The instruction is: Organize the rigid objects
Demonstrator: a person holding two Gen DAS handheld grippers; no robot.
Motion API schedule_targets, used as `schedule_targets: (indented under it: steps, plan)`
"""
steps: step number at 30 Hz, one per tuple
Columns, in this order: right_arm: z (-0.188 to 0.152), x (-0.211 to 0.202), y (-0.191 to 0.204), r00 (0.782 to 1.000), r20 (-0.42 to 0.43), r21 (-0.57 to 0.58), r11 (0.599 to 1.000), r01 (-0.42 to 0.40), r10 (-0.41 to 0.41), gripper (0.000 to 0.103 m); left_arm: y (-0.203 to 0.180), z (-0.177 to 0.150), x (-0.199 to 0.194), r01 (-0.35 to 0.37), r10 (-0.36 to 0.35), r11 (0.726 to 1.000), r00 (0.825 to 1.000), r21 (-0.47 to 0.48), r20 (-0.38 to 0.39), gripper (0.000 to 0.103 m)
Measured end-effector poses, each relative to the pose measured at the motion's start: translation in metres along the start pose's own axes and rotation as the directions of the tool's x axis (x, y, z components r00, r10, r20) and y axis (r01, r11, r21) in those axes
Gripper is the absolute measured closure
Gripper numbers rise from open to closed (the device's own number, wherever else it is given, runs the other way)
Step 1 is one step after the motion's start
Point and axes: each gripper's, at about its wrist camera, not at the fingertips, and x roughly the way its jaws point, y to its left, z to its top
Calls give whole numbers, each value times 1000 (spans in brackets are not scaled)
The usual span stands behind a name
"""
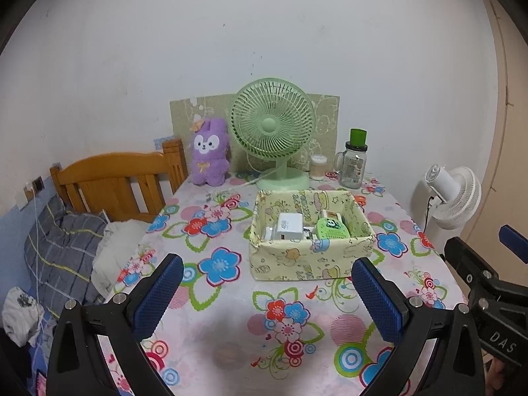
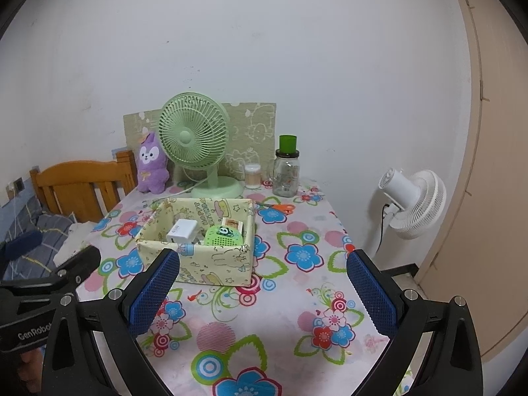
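The left gripper (image 1: 267, 283) is a black plastic frame with two triangular arms, each carrying a blue pad (image 1: 379, 300) with a fine mesh texture. Round silver screws (image 1: 120, 297) sit at the arm joints. The right gripper (image 2: 262, 280) has the same black frame, blue textured pads (image 2: 155, 292) and silver screws (image 2: 410, 293). White lettering on the black body beside it reads what looks like "GenRobot", cut off at the frame's edge.

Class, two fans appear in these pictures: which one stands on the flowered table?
The pale green desk fan, behind the yellow fabric box. The white fan stands off the table's right edge, beside the wall.
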Motion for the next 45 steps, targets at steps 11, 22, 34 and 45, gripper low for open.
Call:
schedule_targets:
  steps: [11, 22, 34, 45]
  plan:
    - [2, 1, 1, 1000, -4, -3, 1000, 2, -2, 1, 3, 0, 5, 24, -24, 1000, 1000, -8, -10, 0]
    - [1, 4, -1, 1000, -9, 6, 1000, 2, -1, 0, 3, 0, 7, 26, -26, 1000, 1000, -3, -12, 0]
    - [0, 4, 0, 1000, -11, 2, 1000, -2, 2, 0, 2, -1, 7, 24, -24, 1000, 1000, -3, -10, 0]
    - [0, 4, 0, 1000, -11, 5, 1000, -3, 3, 0, 2, -2, 5, 23, -23, 1000, 1000, -4, -7, 0]
